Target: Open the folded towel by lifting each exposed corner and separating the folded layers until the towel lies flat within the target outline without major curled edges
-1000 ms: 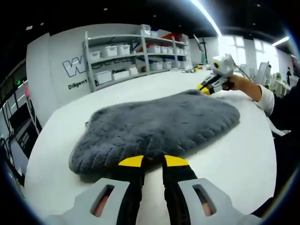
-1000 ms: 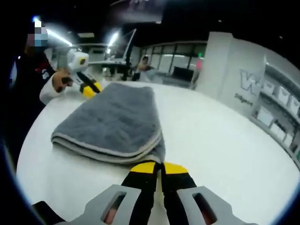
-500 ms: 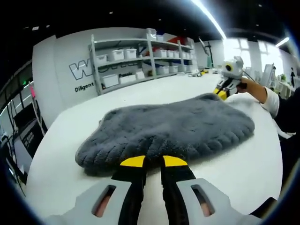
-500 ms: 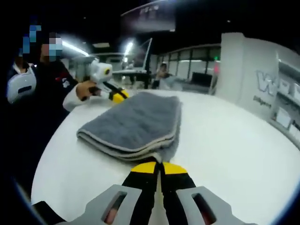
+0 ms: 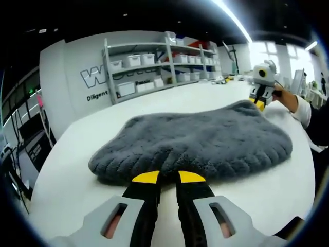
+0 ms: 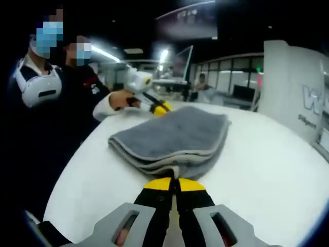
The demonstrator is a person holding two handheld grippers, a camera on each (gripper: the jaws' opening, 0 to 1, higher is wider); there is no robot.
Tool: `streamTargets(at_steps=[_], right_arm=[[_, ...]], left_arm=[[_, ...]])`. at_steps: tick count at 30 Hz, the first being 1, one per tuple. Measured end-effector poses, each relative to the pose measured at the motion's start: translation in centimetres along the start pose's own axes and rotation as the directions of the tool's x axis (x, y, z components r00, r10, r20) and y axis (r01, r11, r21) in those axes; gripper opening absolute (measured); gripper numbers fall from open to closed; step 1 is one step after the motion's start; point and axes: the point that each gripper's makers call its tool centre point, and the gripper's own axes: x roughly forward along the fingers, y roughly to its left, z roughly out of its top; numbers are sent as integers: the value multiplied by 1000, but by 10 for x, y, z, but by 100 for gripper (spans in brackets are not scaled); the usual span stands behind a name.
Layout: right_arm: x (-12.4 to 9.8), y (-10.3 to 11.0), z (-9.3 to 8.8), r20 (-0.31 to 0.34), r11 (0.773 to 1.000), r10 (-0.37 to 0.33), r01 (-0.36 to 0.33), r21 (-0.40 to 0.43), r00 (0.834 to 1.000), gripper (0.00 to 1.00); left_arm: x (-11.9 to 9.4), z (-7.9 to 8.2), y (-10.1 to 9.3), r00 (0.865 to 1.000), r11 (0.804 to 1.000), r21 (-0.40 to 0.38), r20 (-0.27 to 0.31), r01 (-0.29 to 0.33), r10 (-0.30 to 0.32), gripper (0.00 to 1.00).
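Gripping opposite corners of folded towel, layers not yet separated

Pinching both ends: left gripper (image 5: 167,177), yellow-tipped fingers nearly shut, nipping near edge of the fluffy grey folded towel (image 5: 200,141). Right gripper (image 6: 170,184) also nearly closed, fingers clamped on a corner where stacked pale-edged layers meet. Each gripper shows in the other's view at the towel's far end, so the towel's long axis runs between the two grippers, directly ahead of each. Judgement: next move turns on drawing the held corners apart or up along that axis; neither hand is nearer, both already on cloth. Towel sits folded, several layers thick, on round white tabletop (image 6: 267,170), resting flat. No target outline visible. Room: white shelving unit with storage bins (image 5: 154,64), lettered wall, ceiling strip lights, people standing beside tabletop.
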Motion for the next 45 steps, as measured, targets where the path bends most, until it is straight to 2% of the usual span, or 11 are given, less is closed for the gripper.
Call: streamTargets(at_steps=[7,9,14,19,29,34,37,41,42,45], right_arm=[[5,24,4,8,994,106,-106,-18,994,0],[6,32,5,7,990,137,-136,-46,991,0],[8,46,8,13,980,201,-200,-14,980,0],[11,52,10,15,974,227,-227,-20,974,0],[16,71,12,22,946,323,-322,-39,946,0],[15,71,13,25,940,336,-334,-64,941,1],[10,66,12,29,942,333,-330,-64,943,1],[6,59,17,47,952,296,-291,-89,954,6],[5,50,23,75,962,251,-240,-133,965,9],[2,47,27,95,967,238,-226,-119,967,12]], left_arm=[[0,-2,9,1000,1000,-4,3,-20,20,11],[0,-2,10,1000,1000,-6,3,-21,22,11],[2,-4,13,1000,1000,-18,8,-20,20,11],[2,-5,14,1000,1000,-23,11,-19,19,11],[2,-6,19,999,999,-11,6,-33,33,11],[2,-9,20,999,999,21,-9,-34,35,12],[1,-6,19,1000,1000,8,9,-16,16,12],[-2,-4,19,1000,1000,3,23,-3,3,13],[-2,-4,19,1000,1000,-2,28,4,-4,13],[-3,-1,13,997,998,-35,58,50,-48,13]])
